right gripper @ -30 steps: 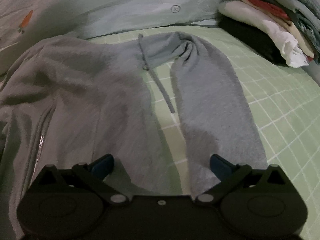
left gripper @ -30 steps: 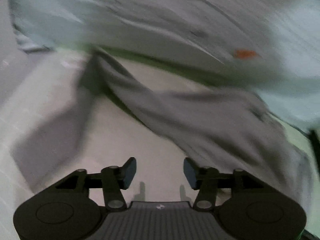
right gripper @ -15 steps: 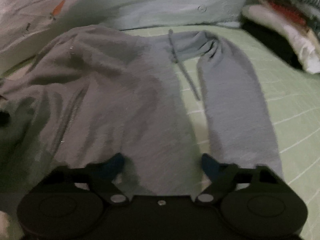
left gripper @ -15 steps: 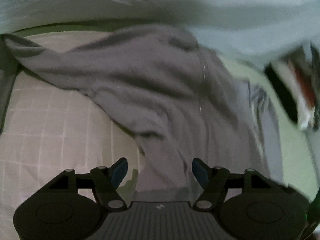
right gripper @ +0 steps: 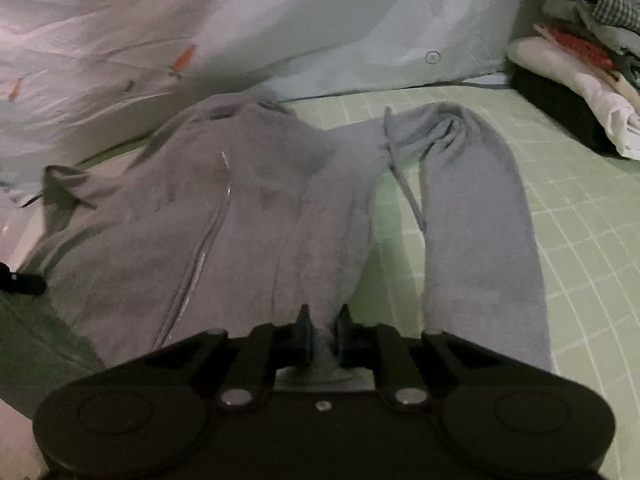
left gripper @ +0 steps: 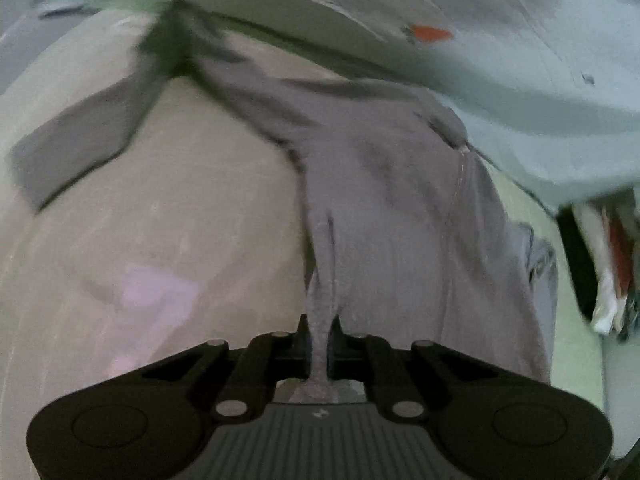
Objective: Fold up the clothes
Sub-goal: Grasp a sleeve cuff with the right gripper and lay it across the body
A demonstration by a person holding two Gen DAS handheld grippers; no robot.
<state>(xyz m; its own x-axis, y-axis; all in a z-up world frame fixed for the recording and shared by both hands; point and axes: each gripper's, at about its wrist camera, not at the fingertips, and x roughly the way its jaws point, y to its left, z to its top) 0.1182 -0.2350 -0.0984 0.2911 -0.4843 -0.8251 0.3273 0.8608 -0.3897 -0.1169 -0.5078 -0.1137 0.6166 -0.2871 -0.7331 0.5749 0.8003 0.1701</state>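
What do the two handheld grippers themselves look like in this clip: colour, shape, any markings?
Both are matte black. The left gripper has a wide body with two round discs, silver pivot screws, a ribbed centre panel with a small pale mark, and angled linkage arms. The right gripper matches, but its centre is smooth with one small screw. No cables or sleeves are visible.

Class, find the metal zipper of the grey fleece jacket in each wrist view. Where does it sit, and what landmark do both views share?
Left wrist view: the metal zipper runs down right of centre on the grey fleece jacket.
Right wrist view: the zipper slants down left of centre.
Shared landmark: the stack of folded clothes at the right edge.
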